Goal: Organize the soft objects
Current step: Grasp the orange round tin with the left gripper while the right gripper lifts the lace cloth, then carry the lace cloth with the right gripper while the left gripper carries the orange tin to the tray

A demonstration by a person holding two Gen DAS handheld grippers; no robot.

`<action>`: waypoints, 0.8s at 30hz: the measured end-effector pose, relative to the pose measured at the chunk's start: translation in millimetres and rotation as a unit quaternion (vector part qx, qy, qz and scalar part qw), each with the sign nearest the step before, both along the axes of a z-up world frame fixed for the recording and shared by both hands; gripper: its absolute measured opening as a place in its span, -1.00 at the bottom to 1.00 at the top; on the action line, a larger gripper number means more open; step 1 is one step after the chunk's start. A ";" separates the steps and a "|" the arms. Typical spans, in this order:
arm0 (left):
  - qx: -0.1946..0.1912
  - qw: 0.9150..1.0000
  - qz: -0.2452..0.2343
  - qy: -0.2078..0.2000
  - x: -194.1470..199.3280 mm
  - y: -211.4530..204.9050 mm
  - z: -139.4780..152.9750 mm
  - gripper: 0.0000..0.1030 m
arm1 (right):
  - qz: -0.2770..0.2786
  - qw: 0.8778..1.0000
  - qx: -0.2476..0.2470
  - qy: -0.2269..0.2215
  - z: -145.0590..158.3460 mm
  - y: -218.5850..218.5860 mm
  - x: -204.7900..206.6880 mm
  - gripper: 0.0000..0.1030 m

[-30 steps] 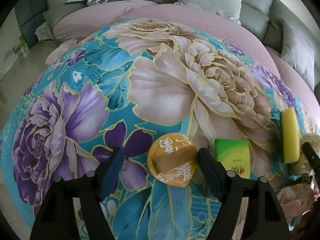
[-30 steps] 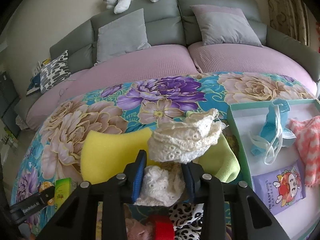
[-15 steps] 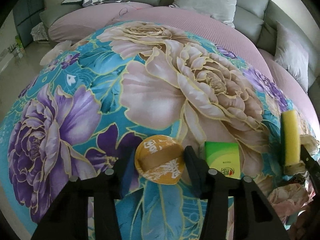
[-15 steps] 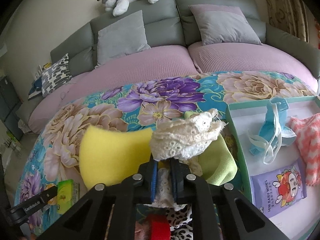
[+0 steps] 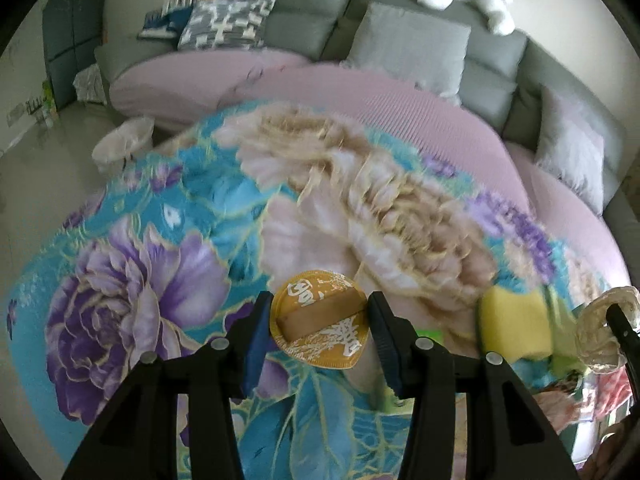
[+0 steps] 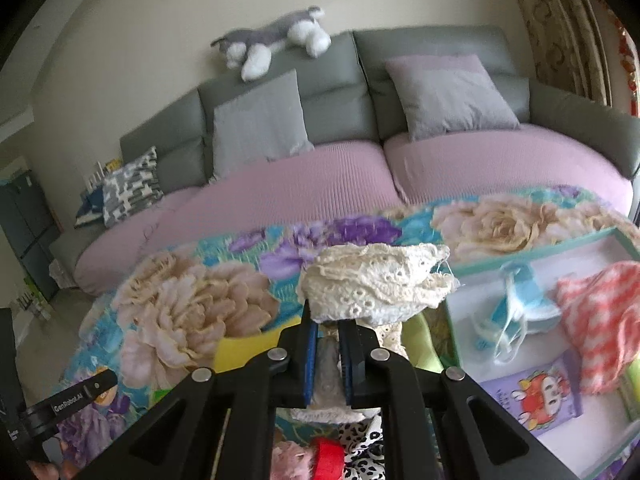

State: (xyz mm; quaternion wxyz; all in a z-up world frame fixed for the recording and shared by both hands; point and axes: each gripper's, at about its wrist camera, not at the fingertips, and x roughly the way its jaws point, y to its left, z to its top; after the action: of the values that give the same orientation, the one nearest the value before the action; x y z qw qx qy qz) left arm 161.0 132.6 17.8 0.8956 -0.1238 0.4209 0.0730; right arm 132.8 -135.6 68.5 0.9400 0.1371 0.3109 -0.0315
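My left gripper [image 5: 318, 330] has its jaws pinching the gold pouch [image 5: 318, 320] by both side edges, above the flowered blanket [image 5: 160, 240]. Pouch's brown band runs jaw to jaw, tilted up to the right. Yellow sponge [image 5: 514, 330] sits further right. My right gripper [image 6: 328, 322] is clamped on the cream lace cloth [image 6: 376, 286], long axis left-right, just left of the white tray [image 6: 532, 250].

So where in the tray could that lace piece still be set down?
The tray has bare white floor along its far edge, behind the blue mask and beside the pink cloth. Its near part is crowded by the purple wipes pack.
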 end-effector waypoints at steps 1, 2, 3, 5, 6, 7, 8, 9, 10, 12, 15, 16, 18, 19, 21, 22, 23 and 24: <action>0.000 1.000 -0.003 -0.008 -1.1 -1.9 5.3 -0.04 | 0.000 1.000 0.000 -0.008 5.8 -0.7 -3.0 -0.79; -0.001 1.000 -0.008 -0.017 -2.3 -4.8 10.9 -0.04 | 0.001 1.000 0.000 -0.013 9.8 -1.4 -4.9 -0.79; -0.003 1.000 -0.012 -0.025 -3.3 -7.3 15.1 -0.04 | 0.002 1.000 -0.001 -0.020 15.0 -2.0 -7.4 -0.79; -0.006 0.999 -0.024 -0.038 -5.1 -13.9 23.4 -0.04 | 0.002 1.000 -0.004 -0.029 22.1 -2.8 -11.4 -0.79; -0.006 0.999 -0.030 -0.043 -5.6 -17.8 26.9 -0.04 | 0.001 0.999 -0.005 -0.032 24.2 -3.2 -12.5 -0.79; -0.005 0.998 -0.036 -0.048 -6.5 -22.3 29.8 -0.04 | 0.001 0.999 -0.005 -0.035 27.9 -5.3 -13.9 -0.79; -0.006 0.998 -0.044 -0.051 -7.5 -27.8 32.9 -0.04 | 0.000 0.999 -0.004 -0.037 29.4 -7.0 -15.0 -0.79; -0.007 0.997 -0.053 -0.055 -7.5 -33.7 35.3 -0.04 | -0.004 0.999 -0.004 -0.040 32.1 -10.7 -16.8 -0.79; -0.010 0.996 -0.063 -0.059 -7.5 -40.4 37.6 -0.04 | -0.006 0.999 -0.004 -0.041 34.1 -13.9 -18.0 -0.79; -0.013 0.995 -0.078 -0.067 -8.5 -52.4 42.2 -0.04 | -0.014 0.999 -0.004 -0.044 38.2 -22.7 -20.8 -0.79; -0.014 0.991 -0.107 -0.080 -10.5 -75.3 50.0 -0.04 | -0.025 0.999 -0.003 -0.048 41.6 -38.1 -25.1 -0.79; -0.015 0.990 -0.113 -0.081 -11.3 -81.3 51.7 -0.04 | -0.034 0.998 -0.004 -0.049 42.2 -44.6 -27.1 -0.79; -0.021 0.988 -0.127 -0.081 -10.8 -93.4 53.2 -0.04 | -0.048 0.998 -0.004 -0.050 43.9 -58.9 -31.0 -0.79; -0.022 0.988 -0.134 -0.079 -9.7 -100.9 53.5 -0.04 | -0.055 0.997 -0.003 -0.053 45.2 -65.5 -33.5 -0.79; -0.019 0.987 -0.142 -0.077 -9.2 -114.4 54.1 -0.04 | -0.068 0.996 0.000 -0.058 47.8 -81.2 -39.6 -0.79; -0.016 0.986 -0.148 -0.075 -8.5 -122.2 54.3 -0.04 | -0.074 0.995 -0.001 -0.060 49.0 -87.0 -41.9 -0.79; -0.014 0.986 -0.151 -0.073 -8.4 -128.4 54.7 -0.04 | -0.081 0.995 0.000 -0.062 50.1 -95.2 -45.3 -0.79; -0.013 0.985 -0.154 -0.072 -8.6 -134.8 55.6 -0.04 | -0.086 0.994 -0.001 -0.063 51.1 -102.0 -48.0 -0.79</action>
State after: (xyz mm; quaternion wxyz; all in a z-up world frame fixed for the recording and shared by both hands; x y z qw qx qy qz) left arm 152.4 -2.2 73.4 0.9225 -0.0740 0.3701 -0.0801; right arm 84.8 -237.6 119.6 0.9515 0.1646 0.2384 -0.1038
